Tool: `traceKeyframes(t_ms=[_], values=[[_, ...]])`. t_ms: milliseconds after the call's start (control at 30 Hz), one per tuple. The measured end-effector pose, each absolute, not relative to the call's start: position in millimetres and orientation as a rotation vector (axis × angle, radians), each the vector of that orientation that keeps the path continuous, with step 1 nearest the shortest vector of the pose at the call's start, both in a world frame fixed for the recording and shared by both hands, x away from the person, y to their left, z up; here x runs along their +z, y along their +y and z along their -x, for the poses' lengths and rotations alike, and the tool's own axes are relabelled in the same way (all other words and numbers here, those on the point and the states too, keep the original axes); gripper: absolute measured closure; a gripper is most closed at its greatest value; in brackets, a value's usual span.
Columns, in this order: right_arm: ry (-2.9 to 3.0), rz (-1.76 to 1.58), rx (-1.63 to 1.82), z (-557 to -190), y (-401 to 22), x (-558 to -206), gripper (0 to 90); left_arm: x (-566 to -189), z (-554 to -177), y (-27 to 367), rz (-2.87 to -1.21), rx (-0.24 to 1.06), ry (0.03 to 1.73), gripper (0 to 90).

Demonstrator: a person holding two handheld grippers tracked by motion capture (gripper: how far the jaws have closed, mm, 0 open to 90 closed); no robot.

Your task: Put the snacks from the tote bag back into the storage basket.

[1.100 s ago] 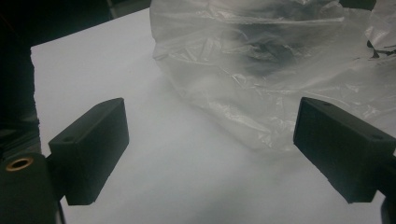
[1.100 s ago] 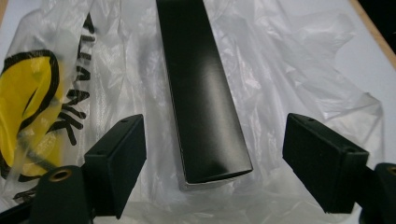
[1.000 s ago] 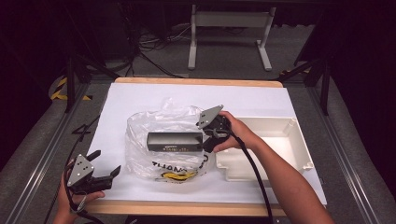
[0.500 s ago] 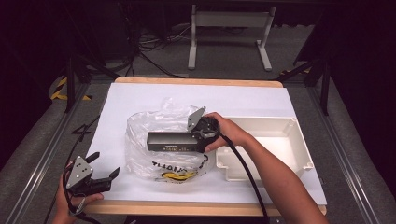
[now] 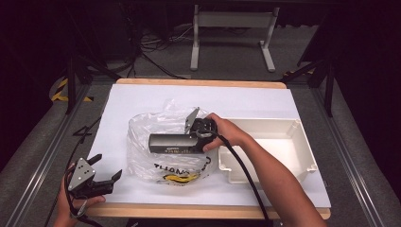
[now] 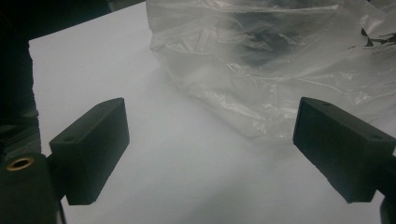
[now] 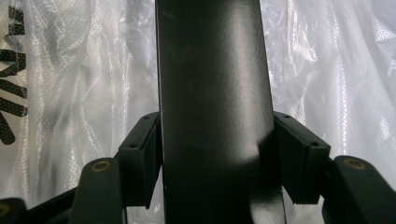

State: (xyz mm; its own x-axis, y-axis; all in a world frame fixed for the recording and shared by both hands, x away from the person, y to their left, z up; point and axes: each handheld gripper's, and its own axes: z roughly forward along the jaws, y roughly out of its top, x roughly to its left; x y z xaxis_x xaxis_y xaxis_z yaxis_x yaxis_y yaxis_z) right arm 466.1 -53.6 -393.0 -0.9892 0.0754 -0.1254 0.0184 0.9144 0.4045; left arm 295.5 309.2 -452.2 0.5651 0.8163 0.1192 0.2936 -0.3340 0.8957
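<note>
Waiting near the table edge, the left gripper is spread and empty. Farther, the right gripper has just been closing, now pinching the long dark rectangular box inside the clear crumpled plastic bag; lifting out seems possible.

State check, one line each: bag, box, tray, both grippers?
Bag: clear plastic, crumpled, lying on the table, mouth toward the tray.
Box: dark, long, lying in the bag, clamped at one end.
Tray: white, upright, nothing in it.
Left gripper: open, holding nothing.
Right gripper: jaws just closed, pads pressing the box sides.
</note>
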Motion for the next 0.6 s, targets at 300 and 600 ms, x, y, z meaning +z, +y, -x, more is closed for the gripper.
traceKeyframes(t_ms=[300, 600], values=[[2.941, -0.02, 0.611, -463.1, -50.8, -389.6, 42.7, -452.7, -296.6, 308.6, -1.894, 0.716, 0.897, 11.6], [2.903, 0.034, 0.667, -458.3, -52.0, -380.6, 43.0, -452.0, -297.5, 308.0, -1.887, 0.714, 0.898, 11.6]])
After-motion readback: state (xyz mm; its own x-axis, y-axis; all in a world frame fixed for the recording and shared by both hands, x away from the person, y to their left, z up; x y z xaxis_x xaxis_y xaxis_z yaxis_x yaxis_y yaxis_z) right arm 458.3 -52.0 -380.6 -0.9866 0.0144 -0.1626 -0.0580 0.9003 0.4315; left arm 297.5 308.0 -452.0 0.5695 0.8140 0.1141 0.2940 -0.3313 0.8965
